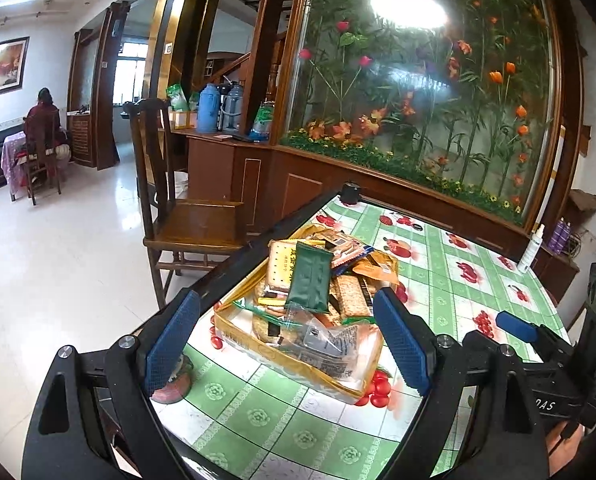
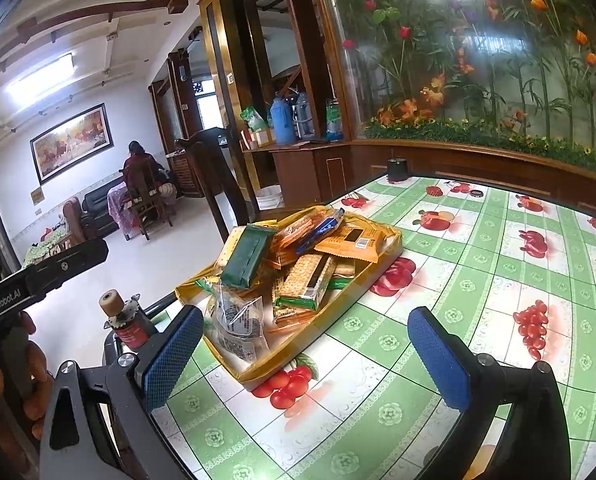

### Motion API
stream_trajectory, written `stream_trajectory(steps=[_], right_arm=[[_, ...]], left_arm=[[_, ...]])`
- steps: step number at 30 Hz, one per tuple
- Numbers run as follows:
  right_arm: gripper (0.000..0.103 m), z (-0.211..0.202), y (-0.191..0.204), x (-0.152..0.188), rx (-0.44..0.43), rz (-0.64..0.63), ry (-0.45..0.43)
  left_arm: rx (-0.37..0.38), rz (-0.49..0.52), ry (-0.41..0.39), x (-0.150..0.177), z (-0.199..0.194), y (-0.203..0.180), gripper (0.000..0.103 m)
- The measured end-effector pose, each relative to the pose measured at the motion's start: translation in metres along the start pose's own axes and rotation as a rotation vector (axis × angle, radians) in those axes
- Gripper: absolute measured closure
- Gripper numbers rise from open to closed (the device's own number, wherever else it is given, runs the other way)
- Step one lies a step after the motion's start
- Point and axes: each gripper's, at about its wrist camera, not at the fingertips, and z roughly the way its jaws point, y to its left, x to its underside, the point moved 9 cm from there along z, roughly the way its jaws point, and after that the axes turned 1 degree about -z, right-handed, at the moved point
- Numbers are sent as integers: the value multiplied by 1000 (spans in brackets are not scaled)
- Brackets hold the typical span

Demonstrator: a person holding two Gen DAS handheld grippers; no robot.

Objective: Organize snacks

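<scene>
At far left of the left wrist view, a person (image 1: 44,120) sits on a chair with back turned, well apart from the work area. A wooden chair (image 1: 186,208) stands left of centre, just beside the table edge. The left gripper (image 1: 290,340) fills the lower frame with its blue pads set wide — nothing between them, the tray showing beyond the gap. The gold tray (image 1: 258,350) sits at centre frame on the green fruit-patterned tablecloth (image 1: 437,280), heaped with snack packets; a dark green packet (image 1: 309,280) lies on top and a clear wrapped packet (image 1: 333,344) at the near end. A white spray bottle (image 1: 531,250) stands at right, near the table's far edge. In the right wrist view the tray (image 2: 381,260) sits centre-left, and the right gripper (image 2: 305,354) at the bottom also stands wide and empty — its left pad (image 2: 174,354) just beside the tray's near corner, its right pad (image 2: 437,356) over bare cloth.
</scene>
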Motion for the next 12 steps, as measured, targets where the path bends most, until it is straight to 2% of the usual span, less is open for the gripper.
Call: stream_trajectory(steps=[2, 4, 8, 10, 12], right_arm=[[1, 0, -2, 0, 4, 1, -2], [1, 0, -3, 0, 3, 4, -3], [1, 2, -4, 2, 4, 3, 1], [1, 2, -4, 3, 7, 1, 6], [1, 3, -4, 3, 3, 1, 6]], left_arm=[[-20, 1, 12, 1, 2, 2, 10], [-31, -10, 25, 2, 4, 5, 0], [-13, -39, 17, 3, 3, 7, 0], [-7, -14, 11, 3, 2, 3, 0], [-33, 8, 1, 3, 1, 2, 0]])
